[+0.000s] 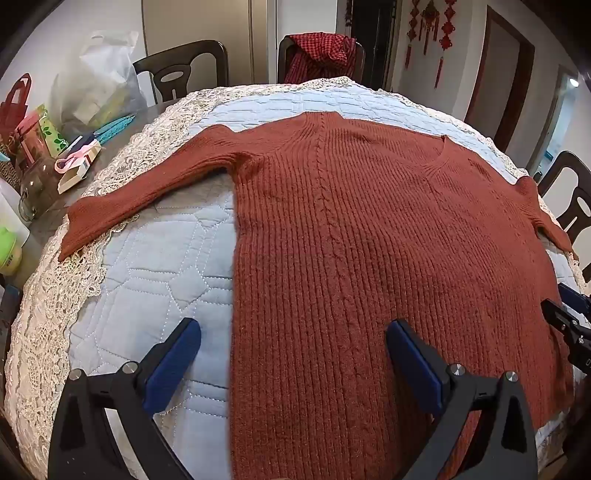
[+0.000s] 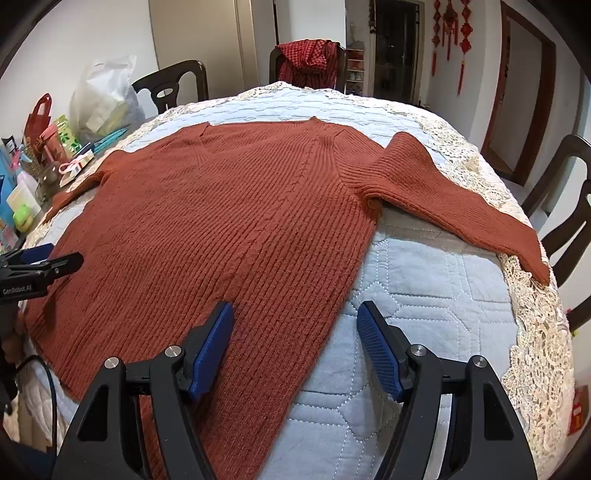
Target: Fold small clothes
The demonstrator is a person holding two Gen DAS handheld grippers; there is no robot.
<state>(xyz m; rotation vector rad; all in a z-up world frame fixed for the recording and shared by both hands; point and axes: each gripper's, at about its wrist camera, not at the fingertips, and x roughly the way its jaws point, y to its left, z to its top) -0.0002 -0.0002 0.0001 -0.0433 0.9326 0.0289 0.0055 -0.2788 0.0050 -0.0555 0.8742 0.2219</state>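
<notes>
the rust sweater (image 1: 369, 240) lies flat on the quilted surface (image 1: 155, 266), its length running away from both tools – left tool (image 1: 293, 356) and right tool (image 2: 295, 341) gape wide, holding nothing, each over one side edge near the hem

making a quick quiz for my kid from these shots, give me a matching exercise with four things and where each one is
Things:
1. rust-red ribbed knit sweater
2. red checked cloth
3. white plastic bag
4. red knotted hanging ornaments

Places:
a. on the back wall
b. draped over the far chair
c. spread flat on the pale blue quilted cover
d. among the clutter at the table's left end

Pairs: 1-c, 2-b, 3-d, 4-a
</notes>
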